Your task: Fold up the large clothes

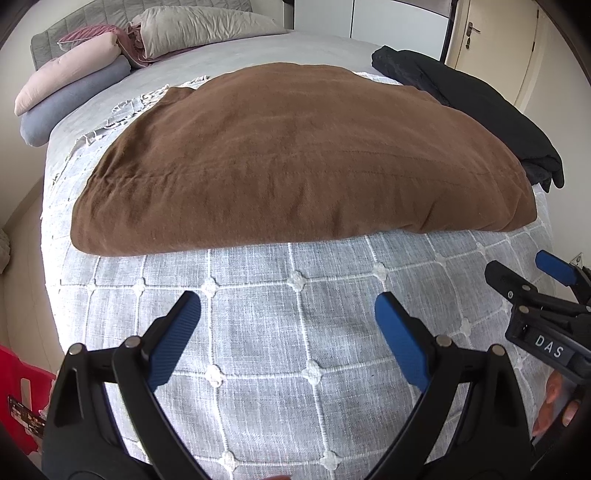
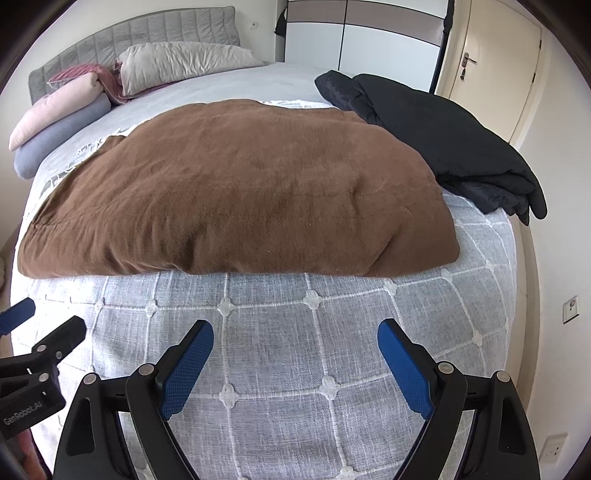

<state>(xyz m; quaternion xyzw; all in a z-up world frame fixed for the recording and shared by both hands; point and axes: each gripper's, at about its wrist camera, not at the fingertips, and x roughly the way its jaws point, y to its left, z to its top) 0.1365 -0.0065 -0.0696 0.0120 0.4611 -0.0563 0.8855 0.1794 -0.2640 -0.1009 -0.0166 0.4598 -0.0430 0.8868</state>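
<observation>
**Both grippers held apart over the bed, brown garment waiting ahead**

I am looking down a bed (image 1: 258, 369) covered by a pale grey spread stitched in white squares. A large brown garment (image 1: 295, 158) lies flat across the middle of it, its near edge a thick, rounded fold facing me. I judge it is already doubled over at least once, laid broad so that the next fold has room.

My left gripper (image 1: 288, 325) hangs above bare bedspread just short of that edge, its blue fingers (image 1: 173, 339) spread wide and gripping nothing. My right gripper (image 2: 295, 354) sits beside it the same way, fingers released and empty. Both tilt downward toward the cloth, ready, I think, to take the near edge at two places.

A dark bundle of clothes (image 2: 443, 147) rests on the right side of the bed, touching the brown piece. Pillows (image 1: 184, 29) are stacked near the headboard, well clear.
</observation>
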